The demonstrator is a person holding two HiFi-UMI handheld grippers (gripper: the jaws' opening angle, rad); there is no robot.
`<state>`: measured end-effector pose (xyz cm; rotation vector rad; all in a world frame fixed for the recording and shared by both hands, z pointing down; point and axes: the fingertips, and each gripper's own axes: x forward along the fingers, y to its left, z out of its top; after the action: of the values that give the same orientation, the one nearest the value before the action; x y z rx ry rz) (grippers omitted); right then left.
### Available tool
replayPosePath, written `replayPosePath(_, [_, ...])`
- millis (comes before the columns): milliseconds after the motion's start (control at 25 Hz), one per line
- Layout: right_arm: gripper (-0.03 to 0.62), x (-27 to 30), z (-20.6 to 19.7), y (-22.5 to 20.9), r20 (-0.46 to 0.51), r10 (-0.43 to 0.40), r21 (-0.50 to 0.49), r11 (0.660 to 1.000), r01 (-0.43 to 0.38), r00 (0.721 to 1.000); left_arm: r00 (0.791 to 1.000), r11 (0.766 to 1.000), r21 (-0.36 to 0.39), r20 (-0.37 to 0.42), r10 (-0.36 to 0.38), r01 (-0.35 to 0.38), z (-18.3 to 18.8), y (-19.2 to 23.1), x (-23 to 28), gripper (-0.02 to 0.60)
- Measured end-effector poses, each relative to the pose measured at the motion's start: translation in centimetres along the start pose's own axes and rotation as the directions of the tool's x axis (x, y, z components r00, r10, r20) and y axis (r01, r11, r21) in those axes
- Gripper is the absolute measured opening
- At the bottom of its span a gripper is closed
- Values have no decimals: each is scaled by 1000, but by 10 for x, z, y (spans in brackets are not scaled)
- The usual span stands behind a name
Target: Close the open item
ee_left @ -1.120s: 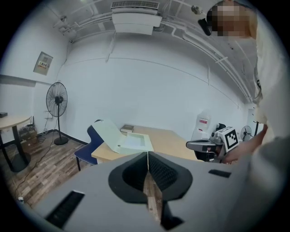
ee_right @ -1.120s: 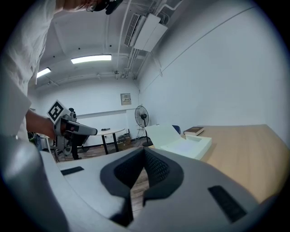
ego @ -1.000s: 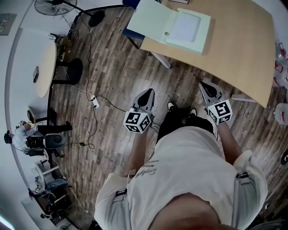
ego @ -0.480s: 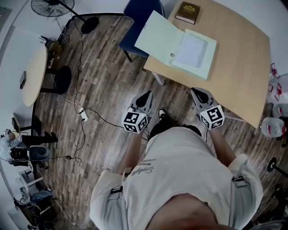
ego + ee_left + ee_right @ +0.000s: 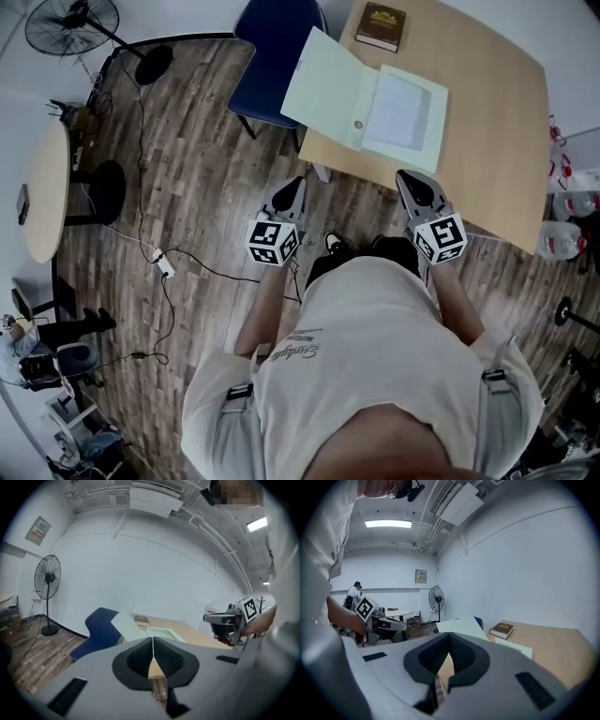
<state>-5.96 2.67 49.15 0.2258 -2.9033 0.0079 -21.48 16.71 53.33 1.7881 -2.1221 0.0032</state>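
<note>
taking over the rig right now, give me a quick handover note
Left gripper: jaws together, empty, held over the floor short of the table.
Right gripper: jaws together, empty, tip near the table's near edge, touching nothing.
The pale green box file lies on the table, open. Its lid is folded out to the left, overhanging the table edge by the blue chair. A brown book lies closed beyond it.
Done: nothing on the file yet.
Left: reach the lid, swing it over onto the tray, and press it shut.
</note>
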Motion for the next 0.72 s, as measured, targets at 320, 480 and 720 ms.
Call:
replayPosePath(320, [-5, -2, -17, -41, -99, -86, -16, 996, 85, 991, 998, 997, -44, 13, -66, 66, -1, 2, 45, 15])
replayPosePath(480, [-5, 23, -25, -48, -103, -69, 42, 996, 73, 992, 998, 997, -37, -5, -65, 64, -1, 8, 46, 15])
replayPosePath(720, [-5, 74, -9, -61, -40, -3, 47, 999, 5, 999, 998, 1000, -26, -62, -11, 9, 5, 32, 56, 15])
